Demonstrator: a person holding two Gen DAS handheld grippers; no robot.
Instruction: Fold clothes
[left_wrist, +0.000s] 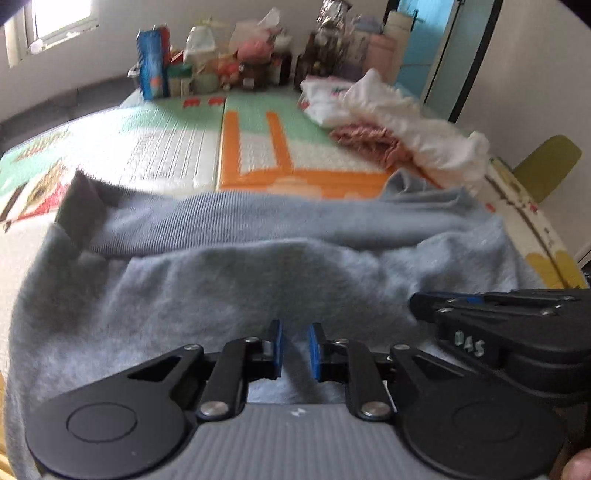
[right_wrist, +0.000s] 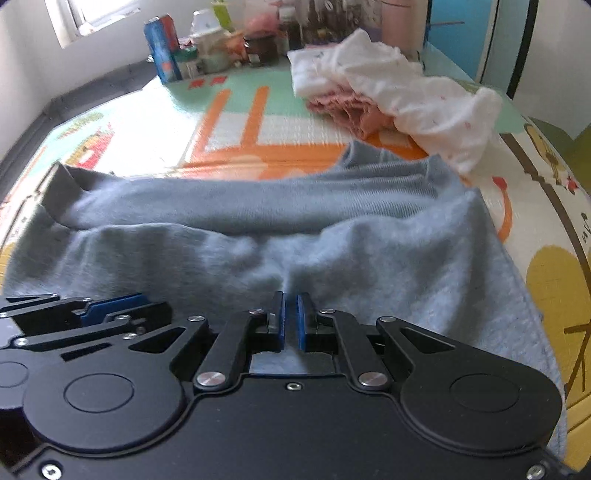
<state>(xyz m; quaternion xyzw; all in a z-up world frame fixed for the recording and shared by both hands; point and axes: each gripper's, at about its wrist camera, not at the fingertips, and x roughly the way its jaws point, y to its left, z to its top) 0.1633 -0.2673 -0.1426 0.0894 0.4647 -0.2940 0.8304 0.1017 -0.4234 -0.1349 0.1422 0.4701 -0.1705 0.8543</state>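
- Right gripper (right_wrist: 291, 317) low in the foreground, blue pads nearly together, pinching a raised fold of the grey-blue garment (right_wrist: 258, 240).
- Left gripper (right_wrist: 110, 306) at the lower left edge, lying just beside, seen side-on; gap between its fingers impossible to judge.
- Garment spread across a colourful play mat (right_wrist: 258, 122), ribbed band lying crosswise behind the pinched fold.
- White cloth (right_wrist: 406, 92) heaped over a pink cloth (right_wrist: 351, 110) further back on the right, apart from the garment.
- Blue carton (right_wrist: 162, 51) upright among blurred clutter at the far edge of the mat.
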